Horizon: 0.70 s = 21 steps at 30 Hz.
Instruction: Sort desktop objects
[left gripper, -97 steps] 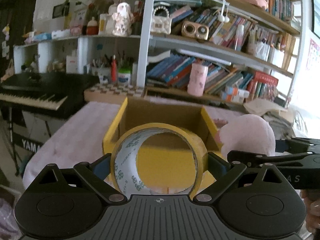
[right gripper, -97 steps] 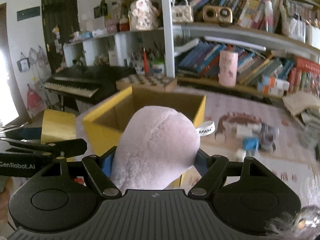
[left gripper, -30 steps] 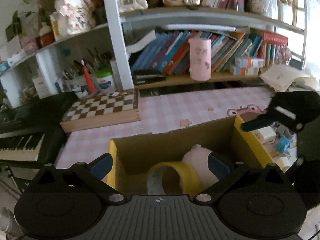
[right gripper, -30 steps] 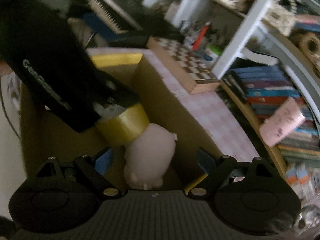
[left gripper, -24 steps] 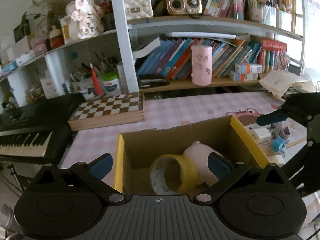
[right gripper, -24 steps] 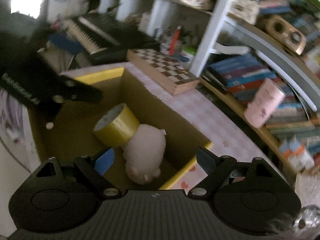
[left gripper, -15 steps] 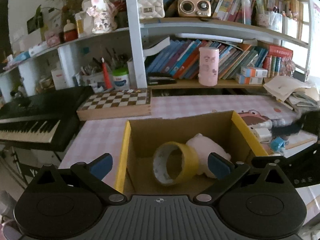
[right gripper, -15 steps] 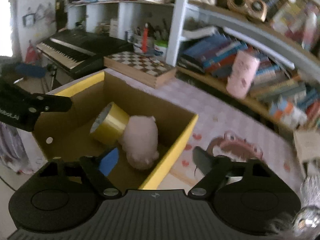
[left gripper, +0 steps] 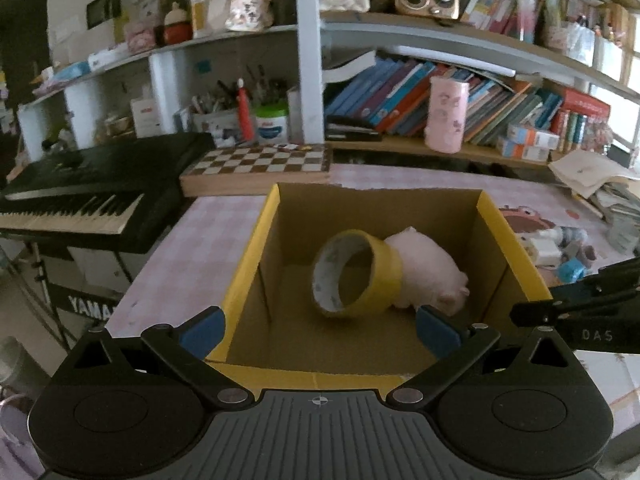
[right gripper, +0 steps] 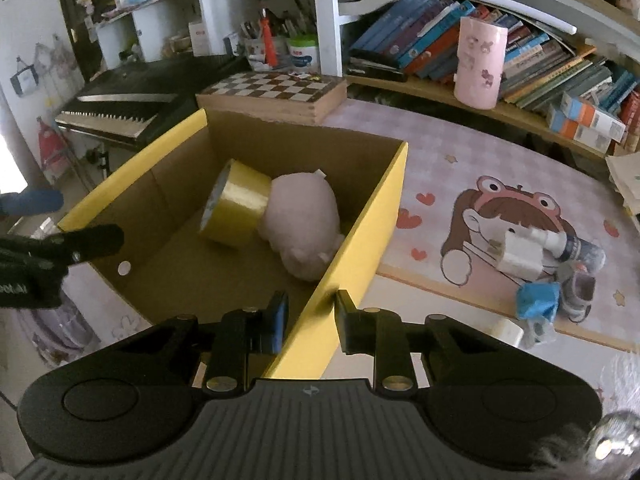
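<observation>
Status: tape roll (left gripper: pixel 384 276) and plush toy (left gripper: pixel 428 268) are both in the box (left gripper: pixel 516 248), on its floor, toward the far right corner. The roll stands on its edge, tilted, and is propped against the toy. The toy is judged to be acting as a chock, so rolling is unlikely.

Left tool (left gripper: pixel 319 332): fingers spread wide with nothing between the pads, held above the near edge of the box. It is presumably kept wide because it is empty and ready for the next pick.

Right tool (right gripper: pixel 312 319): jaws pressed together on the right wall of the box near its front corner, one pad inside and one outside. The yellow flap is seen between them. A wall pinch like this is read as a hold to steady or drag the box, not as a pick. Which of the two is intended cannot be told.

Left to sort: a white adapter (right gripper: pixel 520 258), a blue piece (right gripper: pixel 536 300) and other small items are clustered on the cartoon mat (right gripper: pixel 500 216), well apart from the box on the bench (left gripper: pixel 192 248). The task is judged to be partly done.

Risk: cardboard wall is thin, so flexing or tipping is expected if the box is pulled by one wall only.
</observation>
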Available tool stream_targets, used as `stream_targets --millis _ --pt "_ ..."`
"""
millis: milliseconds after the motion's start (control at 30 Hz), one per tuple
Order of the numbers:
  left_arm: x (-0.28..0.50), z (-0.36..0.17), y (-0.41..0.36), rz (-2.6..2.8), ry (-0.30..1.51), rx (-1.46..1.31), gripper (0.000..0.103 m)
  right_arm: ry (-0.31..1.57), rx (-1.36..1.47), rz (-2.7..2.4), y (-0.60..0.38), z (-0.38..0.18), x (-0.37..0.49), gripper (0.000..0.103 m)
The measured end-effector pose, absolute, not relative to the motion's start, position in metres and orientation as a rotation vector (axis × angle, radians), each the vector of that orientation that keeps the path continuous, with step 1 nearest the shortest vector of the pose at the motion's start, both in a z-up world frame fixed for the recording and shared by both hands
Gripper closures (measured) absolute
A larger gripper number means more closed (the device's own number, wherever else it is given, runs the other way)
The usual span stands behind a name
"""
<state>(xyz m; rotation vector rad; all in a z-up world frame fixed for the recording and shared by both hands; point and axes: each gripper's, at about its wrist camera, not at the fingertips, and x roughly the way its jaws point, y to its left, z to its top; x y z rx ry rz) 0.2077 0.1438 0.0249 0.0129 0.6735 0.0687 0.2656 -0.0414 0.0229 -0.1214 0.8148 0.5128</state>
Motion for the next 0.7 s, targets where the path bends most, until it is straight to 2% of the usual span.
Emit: stream_targets --millis 367,467,500,567,600,633,667,700 --pt "0.217 0.021 0.162 0.163 0.669 -0.011 0.000 0.779 -0.133 0.502 -0.025 0.020 0.285 0.085" --pt "0.223 0.015 0.166 0.222 0.707 0.013 0.004 0.770 -0.128 0.501 -0.027 0.019 0.284 0.085" --pt "0.225 0.013 0.167 0.230 0.718 0.021 0.010 0.767 -0.124 0.494 -0.028 0.019 0.284 0.086" --pt "0.230 0.008 0.173 0.244 0.750 0.016 0.033 0.753 -0.124 0.478 -0.029 0.018 0.285 0.088" --pt "0.234 0.004 0.177 0.244 0.771 -0.003 0.056 0.747 -0.124 0.472 -0.030 0.018 0.286 0.089" --pt "0.237 0.001 0.181 0.242 0.790 -0.024 0.073 0.744 -0.123 0.470 -0.031 0.018 0.287 0.089" --pt "0.240 -0.003 0.184 0.250 0.805 -0.044 0.076 0.743 -0.125 0.470 -0.031 0.018 0.288 0.089" --pt "0.242 -0.007 0.187 0.256 0.812 -0.057 0.083 0.742 -0.130 0.472 -0.031 0.018 0.290 0.090"
